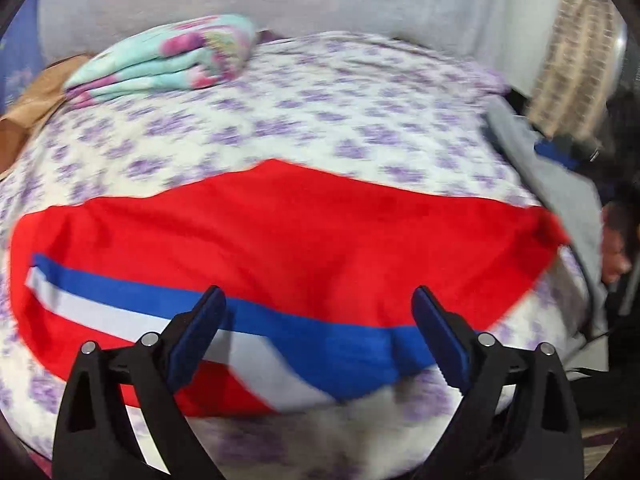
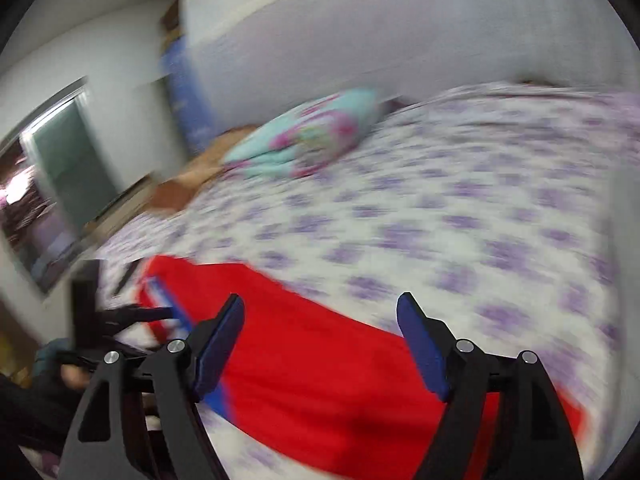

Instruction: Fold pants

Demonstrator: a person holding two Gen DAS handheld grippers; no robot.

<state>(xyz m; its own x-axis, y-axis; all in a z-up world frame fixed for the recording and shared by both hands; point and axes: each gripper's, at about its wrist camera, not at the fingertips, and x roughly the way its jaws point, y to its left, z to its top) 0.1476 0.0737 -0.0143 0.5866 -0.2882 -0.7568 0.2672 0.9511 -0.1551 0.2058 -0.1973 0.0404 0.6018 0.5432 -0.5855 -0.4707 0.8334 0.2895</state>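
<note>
The red pants with a blue and white side stripe lie flat across the bed near its front edge. My left gripper is open and empty, hovering just above the striped edge. In the right wrist view the red pants lie below my right gripper, which is open and empty above them. The other gripper shows at the far left of that view, over the stripe.
The bed sheet is white with purple flowers. A folded turquoise and pink blanket lies at the back left of the bed. Grey fabric hangs at the bed's right side. A window is in the left wall.
</note>
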